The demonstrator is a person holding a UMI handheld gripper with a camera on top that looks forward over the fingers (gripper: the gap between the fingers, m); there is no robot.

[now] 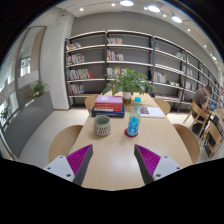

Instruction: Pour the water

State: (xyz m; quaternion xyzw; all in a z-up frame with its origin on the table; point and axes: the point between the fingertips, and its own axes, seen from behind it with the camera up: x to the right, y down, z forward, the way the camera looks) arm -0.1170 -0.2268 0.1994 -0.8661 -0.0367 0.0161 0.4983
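Note:
A blue water bottle (134,121) stands upright on the wooden table (112,160), well beyond my fingers. A patterned cup (103,126) stands to its left, a short gap between them. My gripper (114,160) is open and empty, its magenta pads (80,158) spread wide over the near part of the table. Bottle and cup are both ahead of the fingers, roughly centred between them.
A stack of books (108,103) and a potted plant (128,80) sit at the table's far end, with an open book (152,112) to the right. Wooden chairs (64,141) flank the table. Bookshelves (110,62) line the back wall.

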